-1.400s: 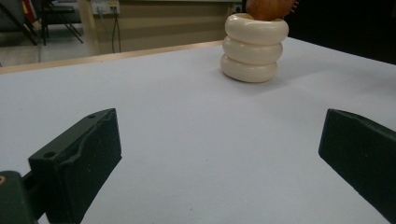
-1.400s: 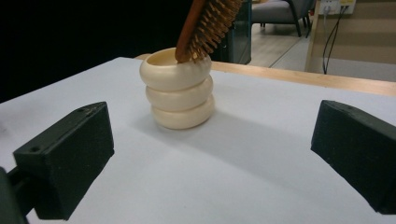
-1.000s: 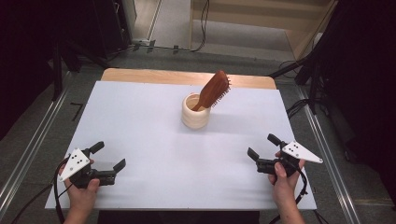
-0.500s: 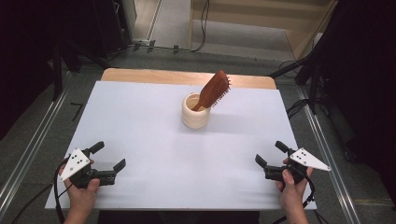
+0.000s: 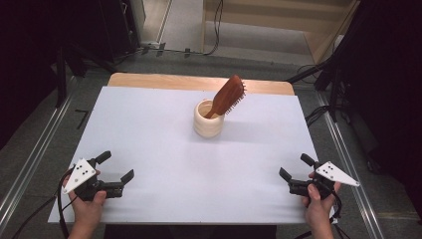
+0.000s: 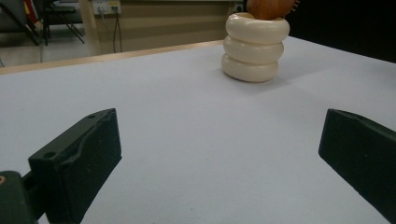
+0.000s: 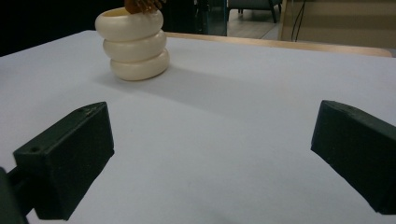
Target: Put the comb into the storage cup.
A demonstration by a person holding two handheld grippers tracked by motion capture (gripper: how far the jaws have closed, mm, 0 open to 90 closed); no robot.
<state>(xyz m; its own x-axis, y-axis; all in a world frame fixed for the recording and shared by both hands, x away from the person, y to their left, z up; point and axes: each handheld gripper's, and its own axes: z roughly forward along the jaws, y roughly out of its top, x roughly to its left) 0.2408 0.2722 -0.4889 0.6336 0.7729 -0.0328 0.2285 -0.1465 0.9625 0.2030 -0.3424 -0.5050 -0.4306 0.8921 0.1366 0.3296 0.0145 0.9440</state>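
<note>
Two grippers: you hold one in each hand, both low at the near edge of the table (image 5: pixel 149 114).
Left gripper (image 5: pixel 117 167): near the table's left front corner, jaws spread wide with nothing between them; in the left gripper view only bare white surface lies between the jaws.
Cup (image 5: pixel 209 118): cream, ribbed in three rings, standing upright toward the far middle of the table, well apart from both your grippers.
Hairbrush (image 5: pixel 228 94): brown wooden brush, handle down in the cup, head leaning up and to the right above the rim.
Right gripper (image 5: pixel 294 167): near the right front corner, jaws likewise released and wide, grasping nothing, pointing toward the cup.
</note>
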